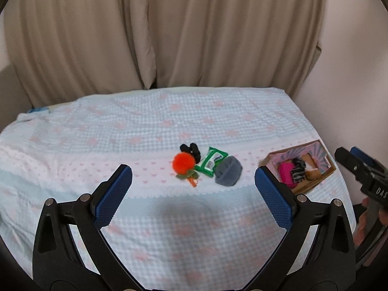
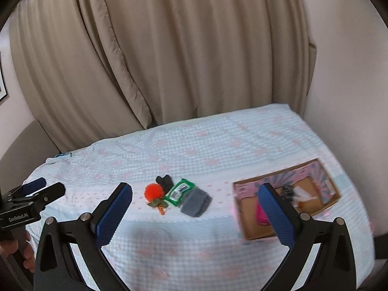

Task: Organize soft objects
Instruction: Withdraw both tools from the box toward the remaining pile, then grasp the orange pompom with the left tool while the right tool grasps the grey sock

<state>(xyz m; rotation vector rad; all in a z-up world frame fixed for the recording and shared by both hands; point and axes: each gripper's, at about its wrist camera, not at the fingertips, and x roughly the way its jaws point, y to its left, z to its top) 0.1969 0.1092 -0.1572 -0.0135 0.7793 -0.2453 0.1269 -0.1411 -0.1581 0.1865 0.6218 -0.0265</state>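
Nearest, above the bedspread (image 1: 169, 230), the left gripper (image 1: 194, 189) and right gripper (image 2: 194, 214) hang spread wide, empty, apparently ready to pick. Farther, orange pompom (image 1: 183, 161), green packet (image 1: 210, 161), grey pouch (image 1: 228, 171) and black scrunchie (image 1: 190, 149) cluster centrally; right, the cardboard box (image 2: 252, 225) already holds items.

Bed (image 1: 97, 131): orange pompom (image 1: 183, 161), black scrunchie (image 1: 190, 149), green packet (image 1: 210, 161), grey pouch, perhaps (image 1: 228, 171), cardboard box (image 1: 328, 169).

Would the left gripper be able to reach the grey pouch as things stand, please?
Probably yes: the left gripper is open and empty above the bedspread, and the grey pouch lies uncovered ahead, merely touching the green packet.
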